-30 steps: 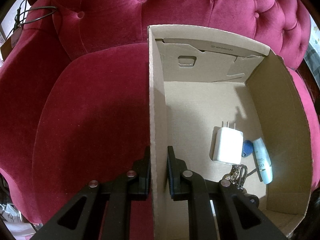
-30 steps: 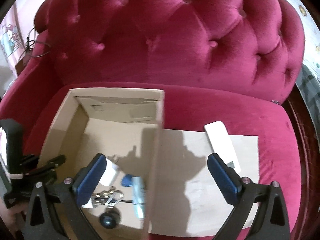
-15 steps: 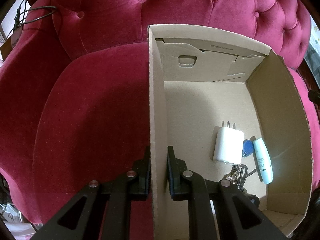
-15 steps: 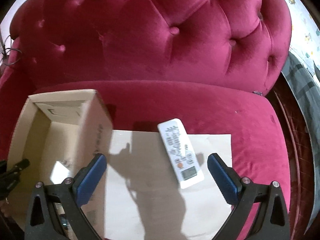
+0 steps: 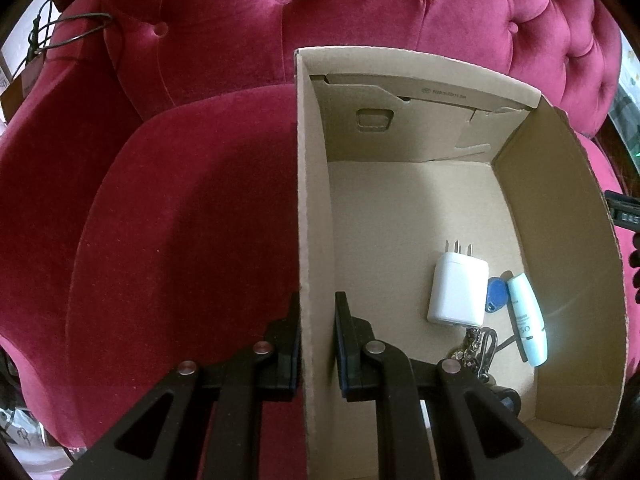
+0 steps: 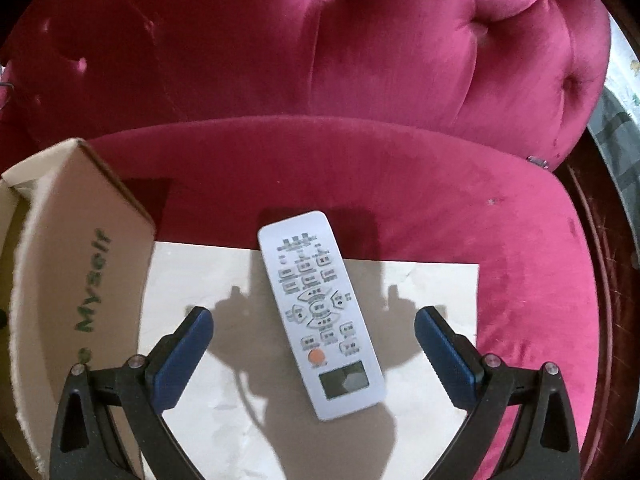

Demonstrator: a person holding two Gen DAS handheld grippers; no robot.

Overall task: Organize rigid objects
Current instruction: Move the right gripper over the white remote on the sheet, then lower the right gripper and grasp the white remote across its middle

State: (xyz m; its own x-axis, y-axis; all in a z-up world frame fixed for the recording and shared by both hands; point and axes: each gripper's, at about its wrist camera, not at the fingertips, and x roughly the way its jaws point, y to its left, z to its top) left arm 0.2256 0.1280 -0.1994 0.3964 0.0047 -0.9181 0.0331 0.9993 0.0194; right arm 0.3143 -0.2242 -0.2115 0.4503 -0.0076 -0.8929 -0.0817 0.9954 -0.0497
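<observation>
Left wrist: left gripper (image 5: 317, 338) pinches the side wall of the open brown cardboard box (image 5: 560, 216); white plug adapter (image 5: 458, 289), blue fob (image 5: 496, 294), pale tube (image 5: 527, 318), keys inside.

Right wrist: right gripper (image 6: 314, 354) spread wide over the white rectangular remote (image 6: 320, 312), flat on pale paper (image 6: 432, 304), long axis running away, display nearest, box wall left.

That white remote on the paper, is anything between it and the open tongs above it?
Nothing visible. The remote lies bare on the paper sheet, and the right tongs hang open on either side of it.
</observation>
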